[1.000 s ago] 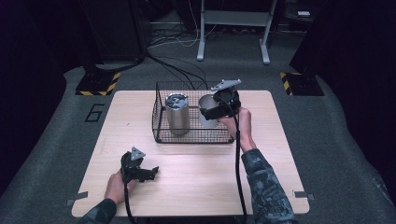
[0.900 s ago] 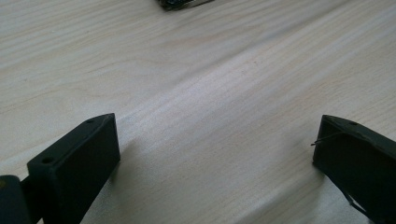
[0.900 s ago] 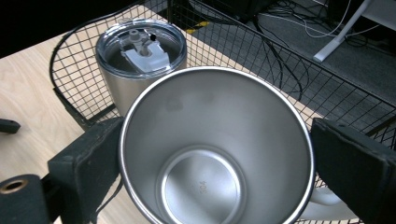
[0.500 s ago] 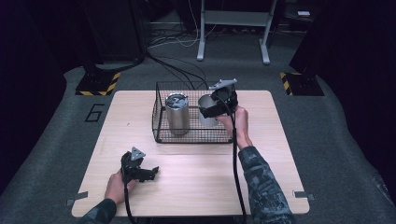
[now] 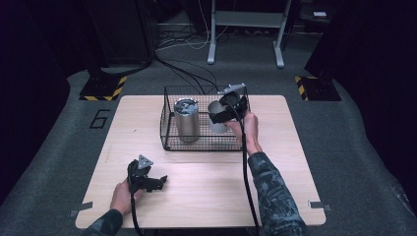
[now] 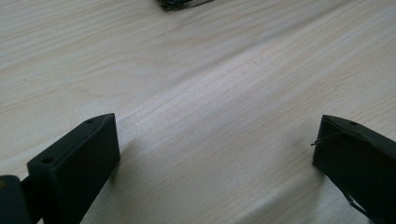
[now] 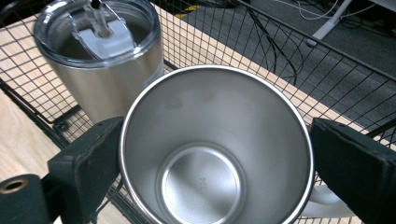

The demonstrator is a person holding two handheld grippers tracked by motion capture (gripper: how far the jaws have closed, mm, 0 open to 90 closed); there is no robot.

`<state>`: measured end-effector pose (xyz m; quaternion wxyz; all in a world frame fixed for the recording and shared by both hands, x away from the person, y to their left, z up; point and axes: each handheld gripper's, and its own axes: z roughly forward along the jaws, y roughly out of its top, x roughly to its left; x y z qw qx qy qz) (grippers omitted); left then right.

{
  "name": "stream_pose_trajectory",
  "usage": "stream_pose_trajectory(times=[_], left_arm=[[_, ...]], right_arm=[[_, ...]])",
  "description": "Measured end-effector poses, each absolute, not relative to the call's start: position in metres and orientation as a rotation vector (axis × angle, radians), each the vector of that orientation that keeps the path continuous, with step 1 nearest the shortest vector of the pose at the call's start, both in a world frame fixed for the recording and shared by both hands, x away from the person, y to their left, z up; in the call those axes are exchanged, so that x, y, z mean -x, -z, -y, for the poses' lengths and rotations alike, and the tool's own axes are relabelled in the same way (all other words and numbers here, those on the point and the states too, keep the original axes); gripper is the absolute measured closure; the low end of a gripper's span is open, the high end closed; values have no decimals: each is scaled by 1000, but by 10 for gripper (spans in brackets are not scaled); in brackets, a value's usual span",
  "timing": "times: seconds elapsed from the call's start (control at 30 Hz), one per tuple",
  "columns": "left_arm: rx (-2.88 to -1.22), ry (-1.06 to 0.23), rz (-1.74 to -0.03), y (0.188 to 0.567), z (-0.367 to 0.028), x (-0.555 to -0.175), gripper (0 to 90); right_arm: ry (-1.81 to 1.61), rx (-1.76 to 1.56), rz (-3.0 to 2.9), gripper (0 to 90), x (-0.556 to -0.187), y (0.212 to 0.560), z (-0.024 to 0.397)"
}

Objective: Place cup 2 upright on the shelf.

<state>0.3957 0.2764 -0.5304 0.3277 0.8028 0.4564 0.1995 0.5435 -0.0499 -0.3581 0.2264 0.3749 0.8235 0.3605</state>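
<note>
An open steel mug (image 7: 210,154) sits between the jaws of my right gripper (image 7: 212,158), both jaws pressed against its rim. In the high view, the right gripper (image 5: 223,112) holds the mug (image 5: 215,120) inside the black wire basket (image 5: 167,140), toward its right side. A steel tumbler with a clear lid (image 5: 186,120) stands upright in the basket's left half, and it appears just beyond the mug as the tumbler (image 7: 100,60). My left gripper (image 5: 158,181) rests open on the table near the front left, with bare wood between its jaws (image 6: 215,154).
The light wooden table (image 5: 285,162) has free room in front of and to the right of the basket. Beyond the far edge lie cables (image 5: 187,73) on grey carpet and the legs of a white stand (image 5: 212,49).
My right gripper and the mug have shifted slightly to the left within the basket. The left gripper has stayed still.
</note>
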Motion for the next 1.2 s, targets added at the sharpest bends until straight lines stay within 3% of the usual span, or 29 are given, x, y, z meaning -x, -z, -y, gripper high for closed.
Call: stream_pose_trajectory(times=[1.2], left_arm=[[-2105,-533,-1185,531,-276,-396,5]], right_arm=[[-896,-1115,-2371,53,-570,408,32]])
